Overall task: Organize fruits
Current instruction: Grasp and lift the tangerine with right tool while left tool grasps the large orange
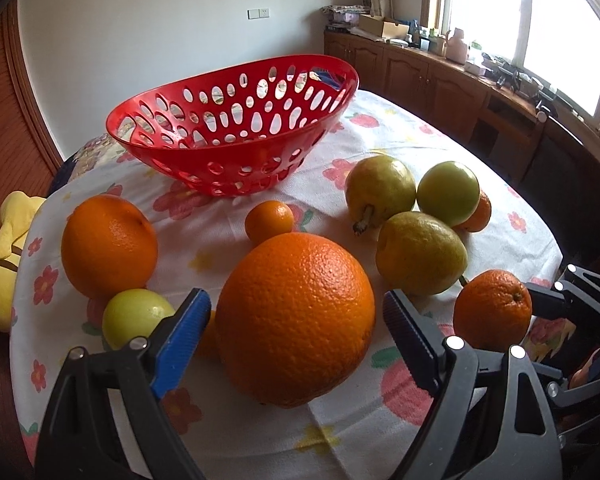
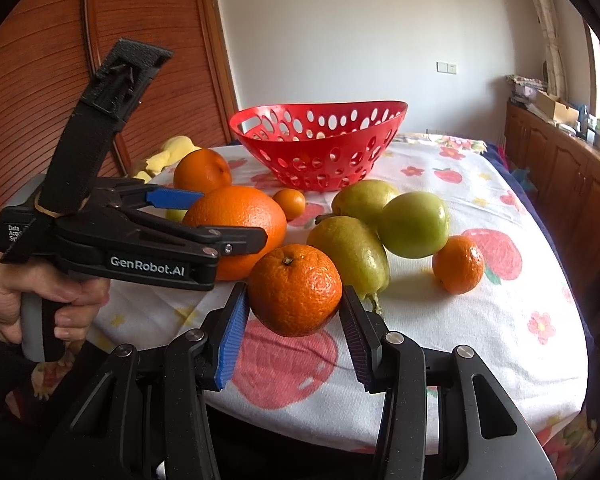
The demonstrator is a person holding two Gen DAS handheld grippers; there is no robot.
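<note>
1. Fruits lie scattered on the flowered tabletop (image 1: 400, 140); none is in the red basket (image 1: 236, 128) yet, as far as I can see through its holes.
2. Nearest me, my right tongs (image 2: 296, 326) are clamped on a mandarin (image 2: 294, 290), pads pressing both flanks, and it looks lifted just clear of the cloth.
3. My left tongs (image 1: 296, 334) stand wide around the big orange (image 1: 296, 336). The pads are not yet touching its skin, so nothing is held there.
4. Risk here: that orange nearly fills the opening. If I close off-centre, I judge it could squirt forward and roll into the small mandarin (image 1: 269, 220) behind it.
5. A pale green fruit (image 1: 136, 316) sits just beside the left pad; a careless close could nudge it toward the tabletop's edge.
6. Middle ground: the pears (image 1: 420, 258) and a green apple (image 1: 448, 194) touch one another. Disturbing one may set the cluster rolling.
7. Farthest, the basket is shallow with a sloping wall; a mandarin dropped from too high could bounce out.
</note>
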